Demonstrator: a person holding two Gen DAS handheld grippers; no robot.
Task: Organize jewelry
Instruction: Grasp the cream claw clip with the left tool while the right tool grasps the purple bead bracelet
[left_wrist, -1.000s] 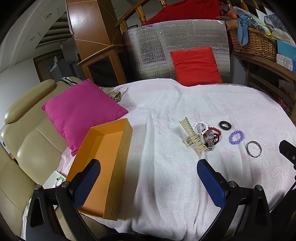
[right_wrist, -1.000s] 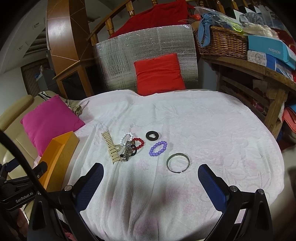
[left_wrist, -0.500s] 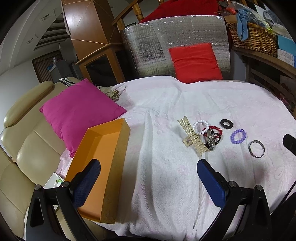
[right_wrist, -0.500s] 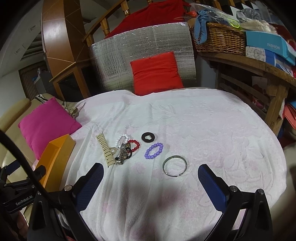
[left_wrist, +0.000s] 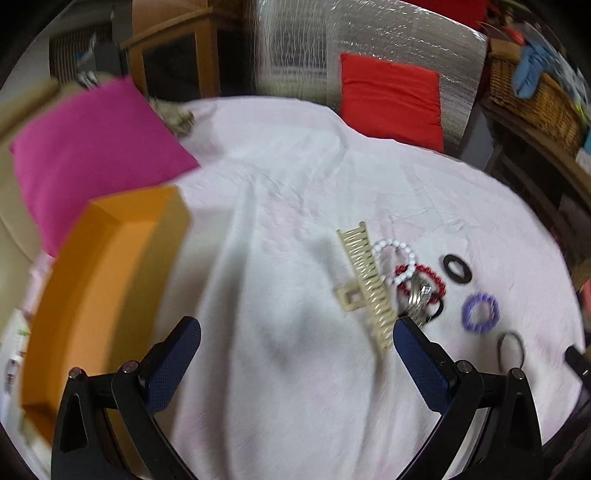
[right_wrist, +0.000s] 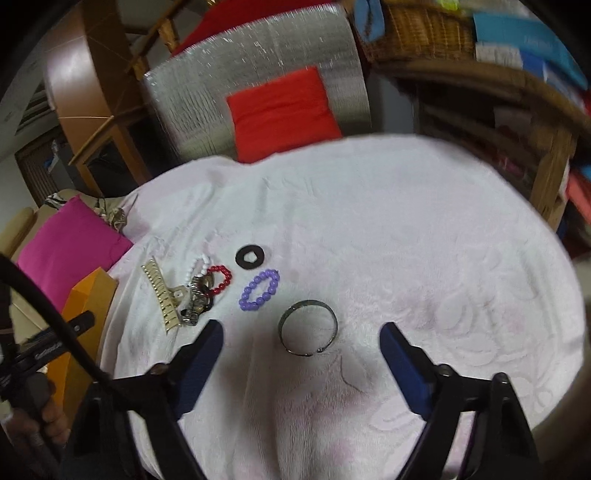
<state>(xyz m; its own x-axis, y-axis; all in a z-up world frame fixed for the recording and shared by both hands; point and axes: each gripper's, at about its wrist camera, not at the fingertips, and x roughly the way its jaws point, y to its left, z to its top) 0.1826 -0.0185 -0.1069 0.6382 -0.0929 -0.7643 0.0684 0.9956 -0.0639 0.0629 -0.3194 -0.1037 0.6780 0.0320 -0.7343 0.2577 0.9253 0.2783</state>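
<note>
Already my right gripper (right_wrist: 301, 338) was lined up on the metal bangle (right_wrist: 307, 328), which lay flat on the white cloth (right_wrist: 406, 240) just ahead of the blue pads; its jaws had just been narrowing, yet they stood apart with nothing pinched. My left gripper (left_wrist: 295, 343) gaped wide and empty, its right pad close beside the cream hair claw (left_wrist: 367, 286). I judged each hand was aimed at its own piece so two could go at once. Beyond lay the watch (right_wrist: 197, 301), the white (right_wrist: 195, 267), red (right_wrist: 221, 278) and purple bead bracelets (right_wrist: 259, 290) and a black ring (right_wrist: 250, 255). The orange box (left_wrist: 107, 280) sat left of them, apparently empty.
</note>
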